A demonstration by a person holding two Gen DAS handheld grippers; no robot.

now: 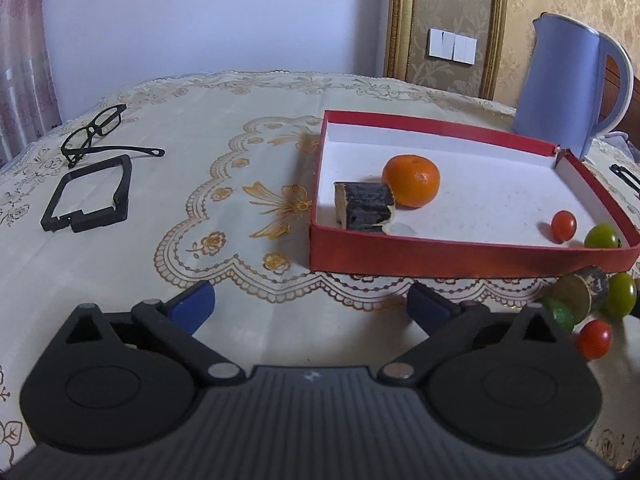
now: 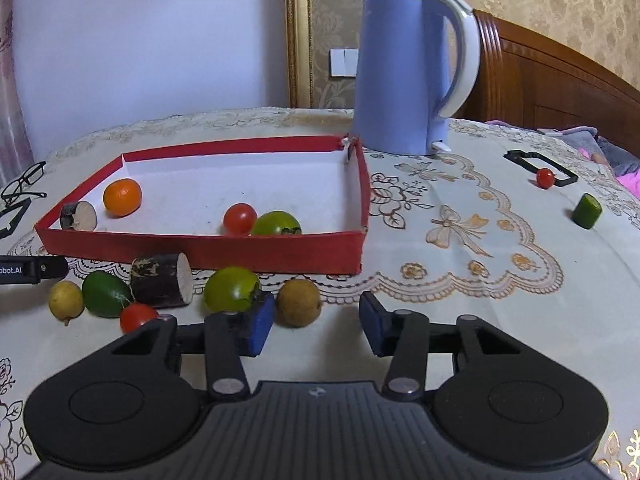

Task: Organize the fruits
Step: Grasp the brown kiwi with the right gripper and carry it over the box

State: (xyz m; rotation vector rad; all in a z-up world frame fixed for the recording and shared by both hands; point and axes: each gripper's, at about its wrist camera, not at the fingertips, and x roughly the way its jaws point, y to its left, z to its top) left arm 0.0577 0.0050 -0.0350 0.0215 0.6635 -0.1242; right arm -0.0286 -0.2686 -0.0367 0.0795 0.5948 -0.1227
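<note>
A red tray [image 2: 208, 254] with a white floor holds an orange [image 2: 122, 197], a dark sugarcane piece [image 2: 78, 216], a red cherry tomato [image 2: 239, 219] and a green fruit [image 2: 276, 223]. In front of it lie a yellow fruit [image 2: 66, 300], a dark green fruit [image 2: 105, 293], a sugarcane piece [image 2: 162, 280], a cherry tomato [image 2: 137, 316], a green fruit [image 2: 232, 289] and a brown fruit [image 2: 298, 302]. My right gripper [image 2: 316, 322] is open, just before the brown fruit. My left gripper [image 1: 312, 306] is open and empty, before the tray [image 1: 460, 254].
A blue kettle [image 2: 404, 76] stands behind the tray. Far right lie a cherry tomato [image 2: 545, 178] by a black frame [image 2: 560, 170] and a green piece [image 2: 586, 211]. Glasses [image 1: 94, 132] and a black frame [image 1: 90, 196] lie at left on the cloth.
</note>
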